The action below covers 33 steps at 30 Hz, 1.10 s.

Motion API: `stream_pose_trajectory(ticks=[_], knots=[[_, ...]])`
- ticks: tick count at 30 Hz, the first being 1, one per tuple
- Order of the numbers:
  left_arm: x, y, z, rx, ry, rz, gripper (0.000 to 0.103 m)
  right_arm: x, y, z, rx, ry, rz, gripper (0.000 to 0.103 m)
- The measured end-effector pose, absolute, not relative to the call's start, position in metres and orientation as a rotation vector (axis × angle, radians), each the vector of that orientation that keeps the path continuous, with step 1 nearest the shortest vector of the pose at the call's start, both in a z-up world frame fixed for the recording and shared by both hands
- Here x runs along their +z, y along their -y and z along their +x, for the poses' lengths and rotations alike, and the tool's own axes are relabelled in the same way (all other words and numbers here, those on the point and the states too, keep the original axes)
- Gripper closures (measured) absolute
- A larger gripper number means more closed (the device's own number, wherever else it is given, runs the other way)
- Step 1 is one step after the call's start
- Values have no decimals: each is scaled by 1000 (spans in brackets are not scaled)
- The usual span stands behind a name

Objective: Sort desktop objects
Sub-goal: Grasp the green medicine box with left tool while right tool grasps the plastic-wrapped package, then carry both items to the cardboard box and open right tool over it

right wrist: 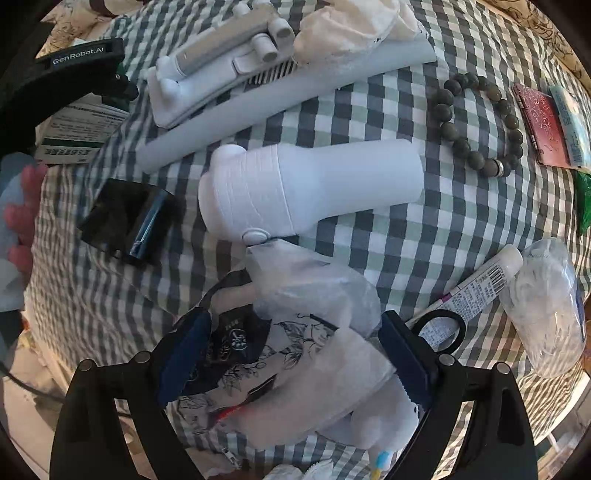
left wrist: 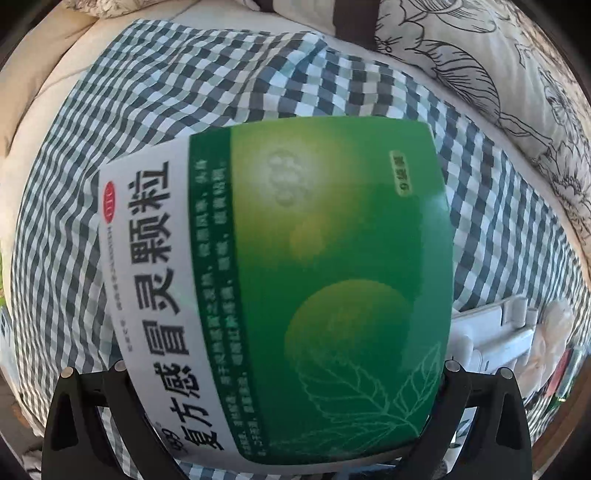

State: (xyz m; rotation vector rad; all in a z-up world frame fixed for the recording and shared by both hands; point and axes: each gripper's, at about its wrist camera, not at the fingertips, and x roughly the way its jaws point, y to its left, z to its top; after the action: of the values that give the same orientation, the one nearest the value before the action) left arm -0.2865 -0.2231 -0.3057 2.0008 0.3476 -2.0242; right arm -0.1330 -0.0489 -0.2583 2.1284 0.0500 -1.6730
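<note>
My left gripper (left wrist: 284,373) is shut on a green and white medicine box (left wrist: 291,280) with Chinese print, held above the checked cloth (left wrist: 177,92). The box and left gripper (right wrist: 85,66) also show at the far left of the right wrist view, the box (right wrist: 77,129) under the black body. My right gripper (right wrist: 295,354) is open; its blue pads (right wrist: 404,362) stand on either side of a floral fabric pouch (right wrist: 291,362) with a crumpled clear plastic bag (right wrist: 314,291) on it. Contact is not clear.
On the checked table (right wrist: 369,236) lie a white hair dryer (right wrist: 306,188), white plastic device with rails (right wrist: 229,70), black box (right wrist: 125,221), bead bracelet (right wrist: 480,125), red booklet (right wrist: 543,125), tube (right wrist: 480,291), scissors handle (right wrist: 443,328), bagged cotton (right wrist: 546,306), cream cloth (right wrist: 354,26).
</note>
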Motion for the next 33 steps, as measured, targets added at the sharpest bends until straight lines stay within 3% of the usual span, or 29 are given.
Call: stream_pose_trajectory(ticks=[2, 4, 5, 9, 12, 21, 26, 33], knots=[[-306, 222, -283, -2049, -347, 1992, 1, -261, 52, -132, -1661, -66, 2137, 15], [-299, 224, -280, -2075, -339, 1985, 17, -260, 54, -131, -1670, -85, 2128, 24], [-293, 225, -278, -2098, -336, 1981, 20, -259, 55, -131, -1673, -92, 2121, 30], [-273, 231, -271, -2175, -390, 1983, 22, -248, 50, -131, -1674, -23, 2089, 56], [-256, 245, -259, -2186, -440, 1947, 22, -234, 48, -129, -1713, -54, 2061, 66], [-199, 281, -224, -2270, -446, 1847, 22, -177, 28, -119, -1822, 70, 1952, 69], [-149, 261, -187, -2410, -326, 1796, 22, -145, 9, -111, -1899, 136, 1910, 69], [-131, 230, -179, -2556, -144, 1796, 22, -110, -20, -101, -2035, 221, 1861, 69]])
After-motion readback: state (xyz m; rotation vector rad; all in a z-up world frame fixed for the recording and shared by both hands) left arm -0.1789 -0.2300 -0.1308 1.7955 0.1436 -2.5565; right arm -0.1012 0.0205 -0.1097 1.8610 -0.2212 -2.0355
